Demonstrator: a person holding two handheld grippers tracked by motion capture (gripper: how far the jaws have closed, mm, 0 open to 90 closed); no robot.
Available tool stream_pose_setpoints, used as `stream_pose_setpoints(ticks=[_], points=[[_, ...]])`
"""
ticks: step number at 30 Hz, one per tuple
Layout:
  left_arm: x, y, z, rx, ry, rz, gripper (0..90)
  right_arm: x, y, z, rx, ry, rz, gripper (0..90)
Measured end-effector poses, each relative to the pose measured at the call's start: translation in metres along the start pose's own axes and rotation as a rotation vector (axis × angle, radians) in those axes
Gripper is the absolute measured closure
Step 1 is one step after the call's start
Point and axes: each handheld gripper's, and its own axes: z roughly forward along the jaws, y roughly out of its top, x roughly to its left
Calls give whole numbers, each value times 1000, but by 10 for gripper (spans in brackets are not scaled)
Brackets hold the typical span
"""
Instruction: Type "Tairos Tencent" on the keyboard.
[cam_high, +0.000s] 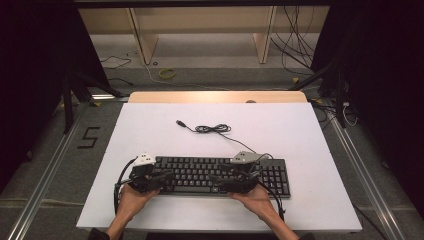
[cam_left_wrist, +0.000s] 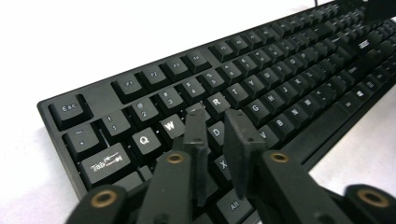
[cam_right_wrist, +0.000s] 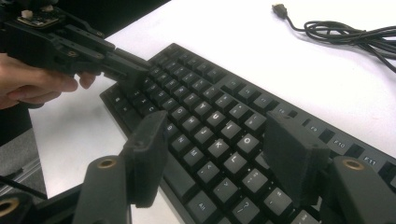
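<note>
a: looking along your left gripper (cam_left_wrist: 215, 122), you're hanging its jaws nearly closed, with nothing between them, right over the keyboard (cam_high: 220, 175) near its left end, about the e and d keys.

b: and the keyboard is lying crosswise on the white table (cam_high: 150, 130), its long axis running left to right in front of you?

a: yes. your right gripper (cam_right_wrist: 219, 144) is hovering over the middle-right keys with its jaws spread wide, gripping nothing.

b: so which hand is nearer?

a: both are sitting directly above the keys; the left tips are looking closer to a keycap, so i'd judge you're pressing down there next.
</note>
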Motion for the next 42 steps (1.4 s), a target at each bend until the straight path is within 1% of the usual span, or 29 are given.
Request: stream_pose_setpoints(ticks=[2,5,7,10,13,20,26,28,29,30,31,32,35,39,42], points=[[0,0,1,4,4,-1,830,0,-1,-1,-2,2,-1,405],[0,1,2,14,10,7,877,1,-2,-3,-2,4,-3,392],[-1,1,3,16,10,9,892,1,-3,-4,-6,6,-4,385],[-1,1,5,24,13,15,893,2,-4,-6,-10,6,-4,379],[-1,1,7,32,18,8,893,4,-6,-8,-9,9,-5,375],[-1,1,8,45,19,11,894,6,-9,-10,-6,17,-9,366],[0,1,10,66,23,8,894,7,-10,-12,-4,20,-7,363],[0,0,11,66,21,4,894,8,-11,-12,-4,21,-9,362],[0,0,12,66,28,0,894,8,-11,-12,-4,22,-6,363],[1,0,13,78,34,5,895,8,-11,-12,-4,24,-7,363],[1,-1,13,71,32,-7,895,8,-11,-13,-3,25,-5,363],[1,-1,13,73,34,-11,896,9,-11,-13,-3,25,-5,363],[0,-1,13,76,43,-3,897,9,-12,-13,-3,26,-7,364],[0,-1,13,74,42,-10,896,10,-12,-14,-3,26,-5,364],[-1,0,12,71,45,-7,893,10,-12,-14,-3,26,-5,364]])
